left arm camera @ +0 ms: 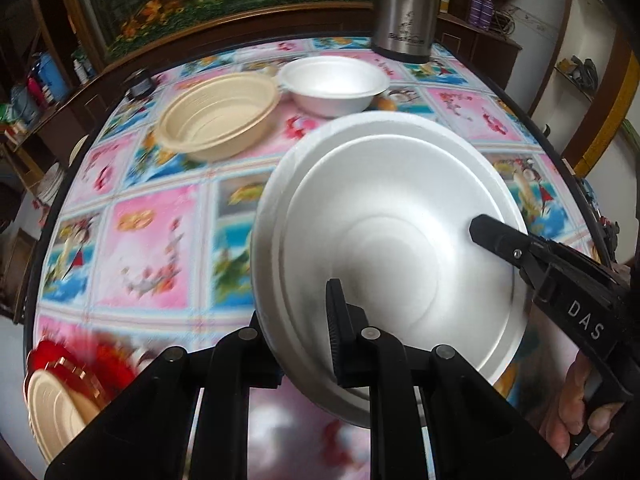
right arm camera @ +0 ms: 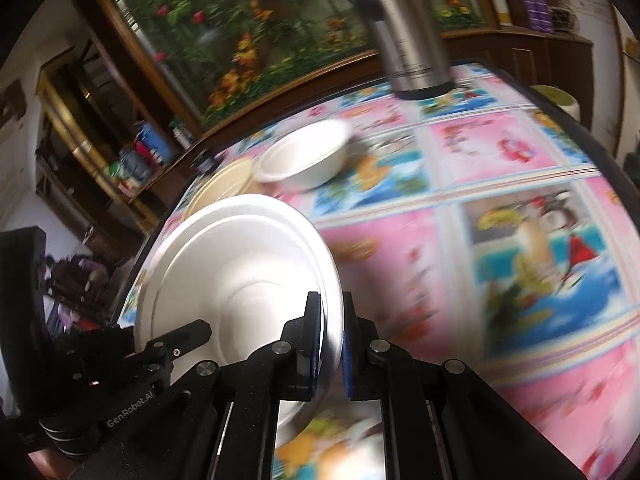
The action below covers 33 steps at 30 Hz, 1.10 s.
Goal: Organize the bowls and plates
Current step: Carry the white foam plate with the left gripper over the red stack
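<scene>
1. We find the white foam plate [left arm camera: 384,240] lifted clear of the table [left arm camera: 160,240], tilted, with the left gripper [left arm camera: 304,332] and right gripper [right arm camera: 330,344] each clamped on its rim.
2. We judge the carrying step in hand; next it calls for a level set-down at a chosen spot.
3. We count one white bowl [left arm camera: 334,84], one beige bowl [left arm camera: 218,114], one beige plate [left arm camera: 56,408] on something red.

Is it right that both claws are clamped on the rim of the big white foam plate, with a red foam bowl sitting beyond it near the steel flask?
Not quite: the foam bowl near the steel flask is white, as the left wrist view shows. Both claws, left and right, do clamp the big white foam plate.
</scene>
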Motion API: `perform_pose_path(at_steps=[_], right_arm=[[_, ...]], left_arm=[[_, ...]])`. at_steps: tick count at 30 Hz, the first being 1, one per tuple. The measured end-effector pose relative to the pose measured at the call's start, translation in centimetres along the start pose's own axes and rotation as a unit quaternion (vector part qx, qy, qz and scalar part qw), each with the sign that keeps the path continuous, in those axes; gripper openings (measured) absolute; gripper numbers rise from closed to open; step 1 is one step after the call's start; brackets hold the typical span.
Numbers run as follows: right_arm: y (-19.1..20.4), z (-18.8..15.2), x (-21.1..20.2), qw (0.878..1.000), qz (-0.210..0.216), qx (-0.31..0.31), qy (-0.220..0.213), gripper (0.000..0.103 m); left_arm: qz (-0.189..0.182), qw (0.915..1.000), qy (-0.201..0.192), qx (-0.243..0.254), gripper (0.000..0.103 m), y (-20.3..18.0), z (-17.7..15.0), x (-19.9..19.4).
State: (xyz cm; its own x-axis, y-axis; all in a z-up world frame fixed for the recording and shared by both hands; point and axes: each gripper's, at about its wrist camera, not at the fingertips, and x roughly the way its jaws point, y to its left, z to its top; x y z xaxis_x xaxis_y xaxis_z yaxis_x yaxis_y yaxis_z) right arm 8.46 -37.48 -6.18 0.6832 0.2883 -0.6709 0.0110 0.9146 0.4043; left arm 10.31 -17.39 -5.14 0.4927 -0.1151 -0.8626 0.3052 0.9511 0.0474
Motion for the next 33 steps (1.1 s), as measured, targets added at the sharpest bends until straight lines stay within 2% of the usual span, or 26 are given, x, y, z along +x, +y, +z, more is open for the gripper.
perform_pose_path(at_steps=[5, 12, 18, 21, 26, 30, 32, 33], right_arm=[[4.9, -3.3, -0.6, 0.999, 0.051, -0.009, 0.003, 0.008], [14.1, -6.0, -2.8, 0.990, 0.120, -0.071, -0.002, 0.009], [21.5, -7.8, -2.9, 0.982, 0.154, -0.113, -0.002, 0.009], [24.3, -9.0, -1.7, 0.980, 0.146, -0.132, 0.010, 0.009], [27.2, -11.5, 1.0, 0.978, 0.122, -0.164, 0.039, 0.010], [28.7, -13.1, 2.4, 0.975, 0.098, -0.194, 0.047, 0.013], [29.4, -13.6, 2.6, 0.971, 0.078, -0.221, 0.045, 0.014], [29.6, -13.7, 2.6, 0.969, 0.075, -0.230, 0.043, 0.016]], left_arm=[[-0.004, 0.9997, 0.002, -0.023, 0.015, 4.8, -4.5, -3.7], [0.017, 0.9950, -0.060, -0.079, 0.015, 12.1, -8.7, -10.6], [0.047, 0.9872, -0.086, -0.126, 0.015, 17.2, -12.0, -13.2], [0.065, 0.9843, -0.084, -0.141, 0.015, 19.1, -13.4, -12.8], [0.066, 0.9816, -0.048, -0.172, 0.015, 21.8, -15.5, -10.4], [0.071, 0.9781, -0.037, -0.192, 0.015, 23.1, -16.0, -9.2], [0.089, 0.9754, -0.044, -0.196, 0.020, 23.7, -16.3, -9.7], [0.101, 0.9738, -0.050, -0.198, 0.030, 24.1, -16.4, -10.0]])
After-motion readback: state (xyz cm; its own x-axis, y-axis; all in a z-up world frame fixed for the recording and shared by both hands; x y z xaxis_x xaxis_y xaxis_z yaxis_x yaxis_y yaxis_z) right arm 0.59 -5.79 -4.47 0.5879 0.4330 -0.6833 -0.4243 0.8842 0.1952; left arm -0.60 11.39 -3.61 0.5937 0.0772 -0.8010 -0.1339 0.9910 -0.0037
